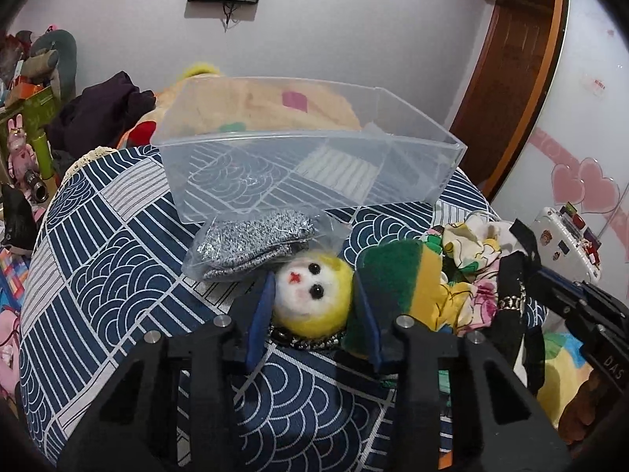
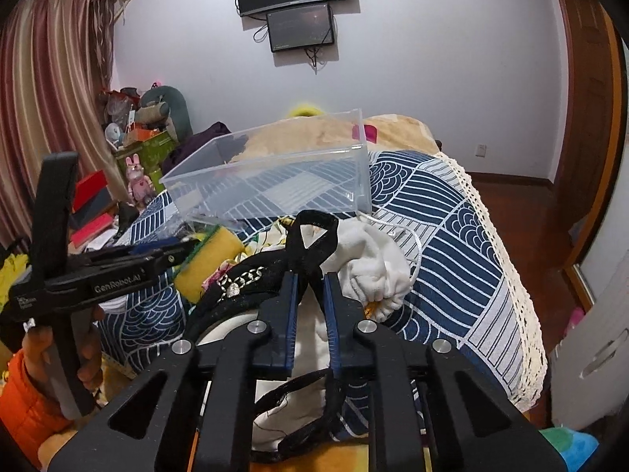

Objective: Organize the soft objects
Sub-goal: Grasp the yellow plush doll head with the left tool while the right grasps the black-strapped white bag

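Observation:
A clear plastic bin [image 1: 310, 145] stands empty on the blue patterned cushion [image 1: 98, 275]. My left gripper [image 1: 314, 291] is open, its blue pads on either side of a small yellow and white plush toy [image 1: 310, 295]. A bagged grey cloth [image 1: 251, 244] lies just behind it and a green and yellow sponge [image 1: 397, 275] to its right. My right gripper [image 2: 310, 283] is shut on a black strap [image 2: 310, 236] of a black item with a chain [image 2: 240, 281]. White cloth [image 2: 369, 263] lies beside it. The bin shows in the right wrist view too [image 2: 275, 181].
A pile of printed fabric [image 1: 471, 259] lies right of the sponge. A beige blanket [image 1: 251, 106] and dark clothing [image 1: 102, 110] lie behind the bin. Cluttered boxes and toys [image 2: 133, 149] stand at the left. The cushion's lace edge [image 2: 503, 259] drops to a wooden floor at right.

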`<move>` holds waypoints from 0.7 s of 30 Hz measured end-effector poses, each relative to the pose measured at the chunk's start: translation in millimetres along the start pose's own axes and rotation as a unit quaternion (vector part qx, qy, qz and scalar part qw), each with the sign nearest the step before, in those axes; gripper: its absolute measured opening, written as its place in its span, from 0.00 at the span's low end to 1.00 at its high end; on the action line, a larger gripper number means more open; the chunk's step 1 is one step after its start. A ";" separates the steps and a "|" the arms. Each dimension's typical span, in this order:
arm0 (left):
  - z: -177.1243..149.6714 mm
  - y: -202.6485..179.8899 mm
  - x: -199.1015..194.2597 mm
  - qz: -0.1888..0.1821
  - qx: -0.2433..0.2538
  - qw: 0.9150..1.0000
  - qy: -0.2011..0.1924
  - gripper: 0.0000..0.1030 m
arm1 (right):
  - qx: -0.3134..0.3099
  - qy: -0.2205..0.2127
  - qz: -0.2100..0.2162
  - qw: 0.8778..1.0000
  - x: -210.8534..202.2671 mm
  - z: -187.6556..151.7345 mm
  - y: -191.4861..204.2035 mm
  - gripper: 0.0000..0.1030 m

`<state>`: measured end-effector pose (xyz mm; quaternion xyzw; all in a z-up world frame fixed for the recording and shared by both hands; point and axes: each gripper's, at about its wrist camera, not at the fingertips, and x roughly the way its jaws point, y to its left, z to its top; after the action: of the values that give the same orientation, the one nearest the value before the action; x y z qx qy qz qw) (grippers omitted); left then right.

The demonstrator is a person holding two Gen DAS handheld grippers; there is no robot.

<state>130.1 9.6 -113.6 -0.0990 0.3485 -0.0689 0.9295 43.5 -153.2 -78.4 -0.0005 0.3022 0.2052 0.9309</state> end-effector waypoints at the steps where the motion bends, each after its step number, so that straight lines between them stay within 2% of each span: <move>1: 0.1 -0.4 0.6 0.000 0.001 1.000 0.000 0.40 | -0.001 -0.003 -0.001 1.000 -1.1 0.7 0.5 0.09; 6: 0.7 -0.8 2.7 0.003 0.006 1.000 0.004 0.40 | -0.006 -0.023 -0.002 1.000 -7.8 6.9 3.1 0.07; 10: 0.6 1.3 -4.6 -0.002 0.003 1.000 -0.005 0.35 | -0.014 -0.043 0.000 0.999 -17.5 15.6 8.4 0.07; 21: 12.4 5.5 -60.2 -0.028 -0.011 0.997 -0.071 0.35 | -0.028 -0.103 -0.008 0.994 -35.1 52.3 14.5 0.06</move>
<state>93.6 28.4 -67.5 -0.1235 0.2791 -0.0837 0.9486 41.7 -146.8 -14.1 -0.0076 0.1987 0.2052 0.9583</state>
